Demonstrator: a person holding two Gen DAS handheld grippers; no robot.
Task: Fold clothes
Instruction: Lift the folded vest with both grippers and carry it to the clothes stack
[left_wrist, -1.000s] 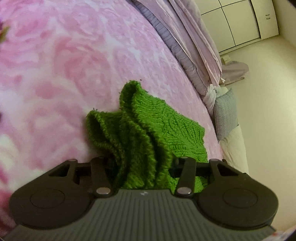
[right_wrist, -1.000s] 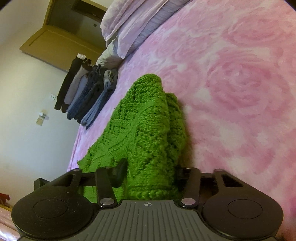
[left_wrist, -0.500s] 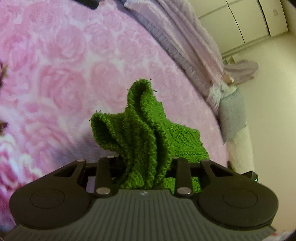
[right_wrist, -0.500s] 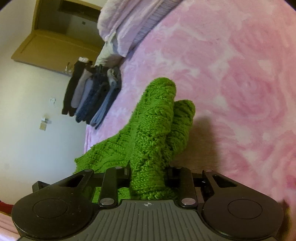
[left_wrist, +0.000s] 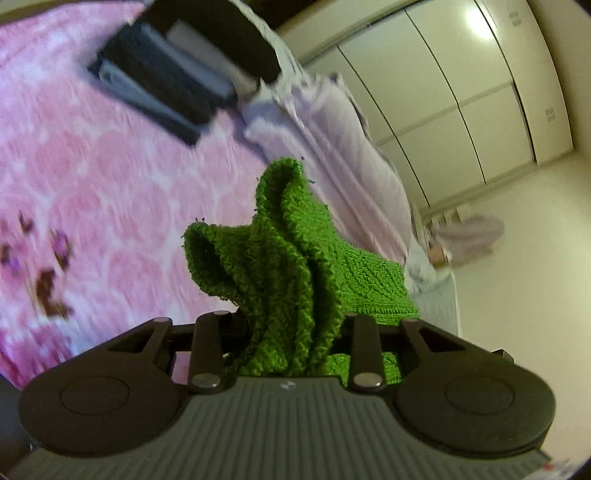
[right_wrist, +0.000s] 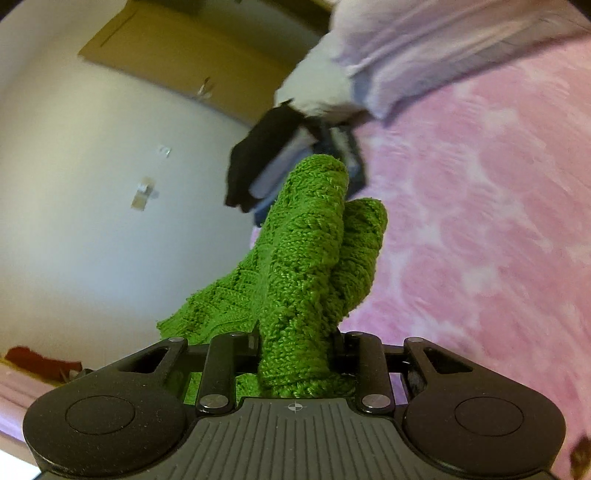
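Above the pink bedspread (left_wrist: 110, 184) I hold the green knit garment (left_wrist: 288, 280) off the bed: my left gripper (left_wrist: 288, 332) is clamped on one bunched end, my right gripper (right_wrist: 295, 354) on the other.

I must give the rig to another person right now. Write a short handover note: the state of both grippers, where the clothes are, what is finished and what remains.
Left gripper: shut on a bunched edge of the green knit garment.
Right gripper: shut on another bunched part of the same garment.
The garment hangs between the two grippers, above the pink floral bedspread; whether its lower part touches the bed is not visible.
Done: a stack of folded dark clothes lies near the pillows.
Left: this garment is not folded yet. Probably lay it on the bedspread, fold it, and add it to the stack.
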